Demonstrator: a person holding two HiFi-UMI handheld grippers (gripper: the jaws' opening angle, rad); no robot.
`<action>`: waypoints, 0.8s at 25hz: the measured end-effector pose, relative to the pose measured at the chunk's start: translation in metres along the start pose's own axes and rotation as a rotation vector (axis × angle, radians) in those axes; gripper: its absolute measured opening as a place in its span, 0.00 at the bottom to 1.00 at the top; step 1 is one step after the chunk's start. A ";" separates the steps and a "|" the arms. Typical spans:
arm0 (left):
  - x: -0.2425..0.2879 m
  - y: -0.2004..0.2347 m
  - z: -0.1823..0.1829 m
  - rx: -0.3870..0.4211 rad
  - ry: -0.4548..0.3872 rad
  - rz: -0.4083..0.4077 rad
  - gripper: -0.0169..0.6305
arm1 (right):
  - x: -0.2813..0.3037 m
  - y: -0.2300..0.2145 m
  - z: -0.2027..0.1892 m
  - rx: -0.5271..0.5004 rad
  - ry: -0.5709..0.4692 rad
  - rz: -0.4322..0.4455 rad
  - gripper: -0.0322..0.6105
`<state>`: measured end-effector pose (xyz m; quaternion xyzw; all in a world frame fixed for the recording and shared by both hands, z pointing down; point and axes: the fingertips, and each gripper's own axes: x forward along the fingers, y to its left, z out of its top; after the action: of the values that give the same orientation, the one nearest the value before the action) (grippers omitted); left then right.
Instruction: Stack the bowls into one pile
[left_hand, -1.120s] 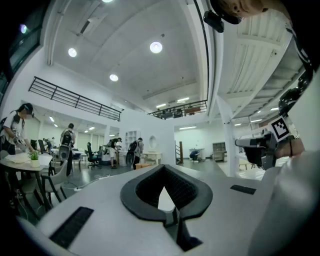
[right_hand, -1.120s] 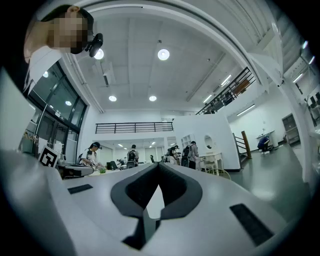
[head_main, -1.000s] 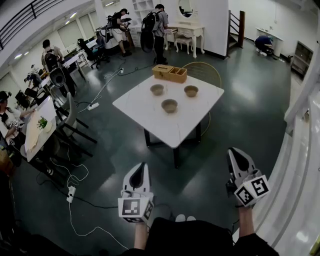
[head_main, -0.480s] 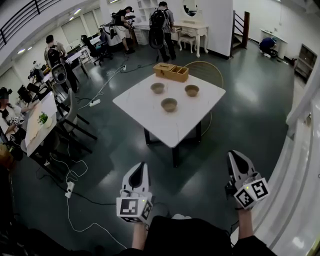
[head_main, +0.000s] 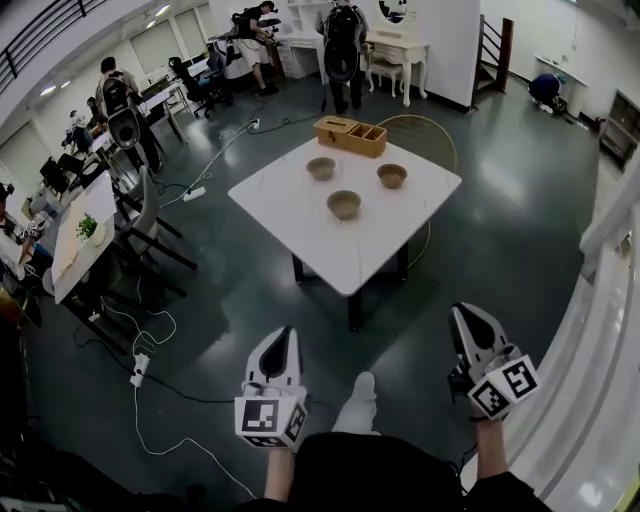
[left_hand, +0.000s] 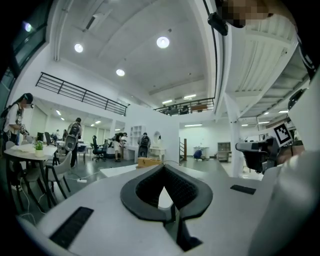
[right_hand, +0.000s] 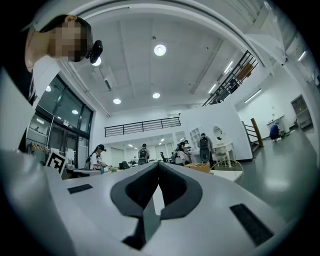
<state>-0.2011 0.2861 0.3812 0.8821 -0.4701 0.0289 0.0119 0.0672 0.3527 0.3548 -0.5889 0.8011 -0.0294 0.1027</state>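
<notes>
Three tan bowls stand apart on the white table (head_main: 345, 255) some way ahead: one at the back left (head_main: 321, 168), one at the back right (head_main: 392, 175), one nearer the front (head_main: 343, 204). My left gripper (head_main: 283, 335) and right gripper (head_main: 462, 312) hover over the dark floor well short of the table, both pointing toward it. Both are shut with nothing between the jaws. In the left gripper view the left gripper (left_hand: 163, 167) has its tips meeting. The right gripper (right_hand: 158, 164) is the same in the right gripper view. The bowls are hidden in both gripper views.
A wooden compartment box (head_main: 350, 135) sits at the table's far edge, with a round-backed chair (head_main: 425, 135) behind. Cables and a power strip (head_main: 141, 368) lie on the floor at left. More tables, chairs (head_main: 150, 215) and people stand at left and back. A white rail (head_main: 610, 300) runs along the right.
The table and bowls sit a little lower in the head view, so I have come closer. A white shoe now shows between the grippers. Both grippers stay shut.
</notes>
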 end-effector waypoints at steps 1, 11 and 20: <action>0.006 0.003 -0.002 -0.002 0.000 0.005 0.05 | 0.006 -0.003 -0.002 -0.003 0.003 0.001 0.07; 0.102 0.033 -0.003 -0.031 0.002 -0.023 0.05 | 0.079 -0.055 -0.009 0.007 0.018 -0.046 0.07; 0.185 0.061 -0.004 -0.060 0.019 -0.060 0.05 | 0.153 -0.090 -0.020 0.012 0.072 -0.064 0.07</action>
<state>-0.1491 0.0990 0.3965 0.8947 -0.4440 0.0229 0.0439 0.1041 0.1782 0.3698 -0.6122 0.7849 -0.0585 0.0763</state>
